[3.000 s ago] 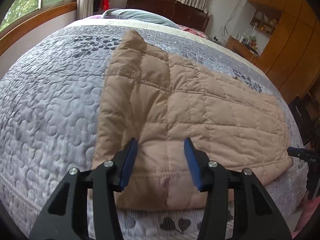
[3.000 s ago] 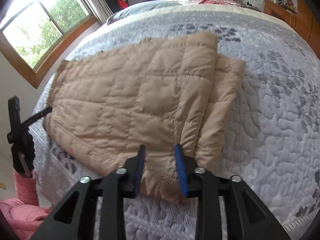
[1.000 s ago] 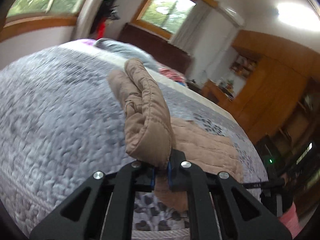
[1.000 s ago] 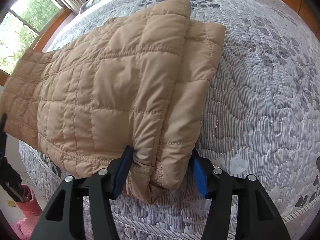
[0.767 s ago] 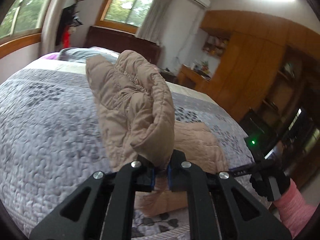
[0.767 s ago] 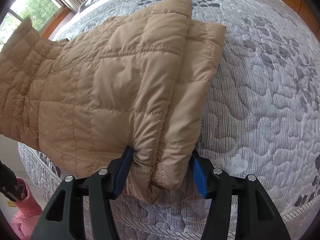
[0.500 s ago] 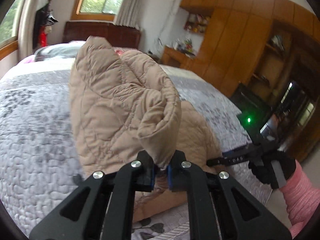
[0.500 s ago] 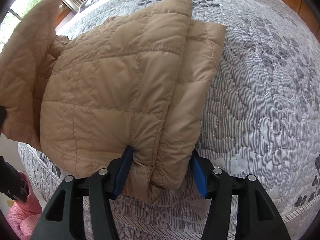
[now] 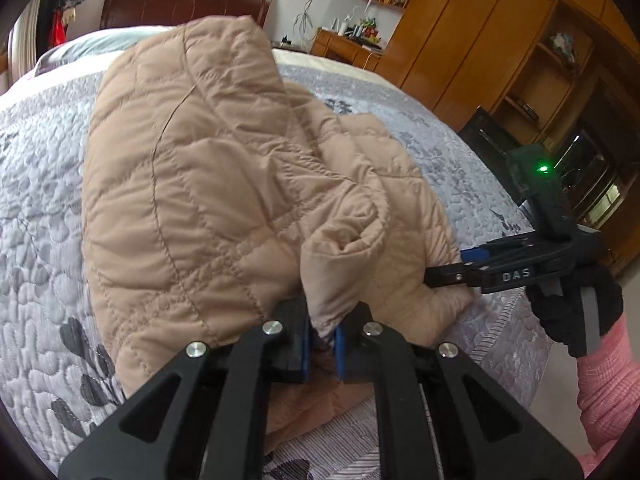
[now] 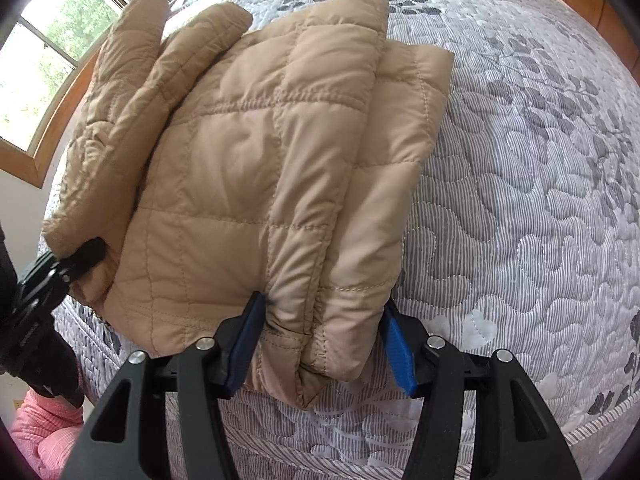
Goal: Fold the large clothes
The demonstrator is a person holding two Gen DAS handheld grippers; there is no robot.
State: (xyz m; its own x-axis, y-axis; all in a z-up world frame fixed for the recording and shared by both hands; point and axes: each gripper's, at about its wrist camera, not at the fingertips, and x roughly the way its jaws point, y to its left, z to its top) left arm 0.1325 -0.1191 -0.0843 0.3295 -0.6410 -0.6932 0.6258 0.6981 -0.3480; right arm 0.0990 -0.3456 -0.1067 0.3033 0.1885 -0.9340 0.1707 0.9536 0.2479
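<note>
Jacket: tan quilted padded garment, stitched in square panels, folded into several thick layers; it lies on the near part of the bed, close to the near edge.
Raised part: in the left wrist view one end of the jacket is lifted clear of the bedspread and arches over the layers still lying flat.
Bedspread: grey-white quilt with a dark leaf print; bare on the right and far sides of the jacket.
Edges: the jacket's near fold almost reaches the striped near border of the bedspread; floor lies beyond it.
Surroundings: dark headboard at the far end; wooden cabinets on the right; window on the left.
Left gripper: jaws nearly together, clenched on a thin pinch of the jacket's edge.
Right gripper: jaws about half apart, both blue pads pressing the thick folded near corner, which fills the gap.
Person: gloved hand and pink sleeve behind the right gripper.
</note>
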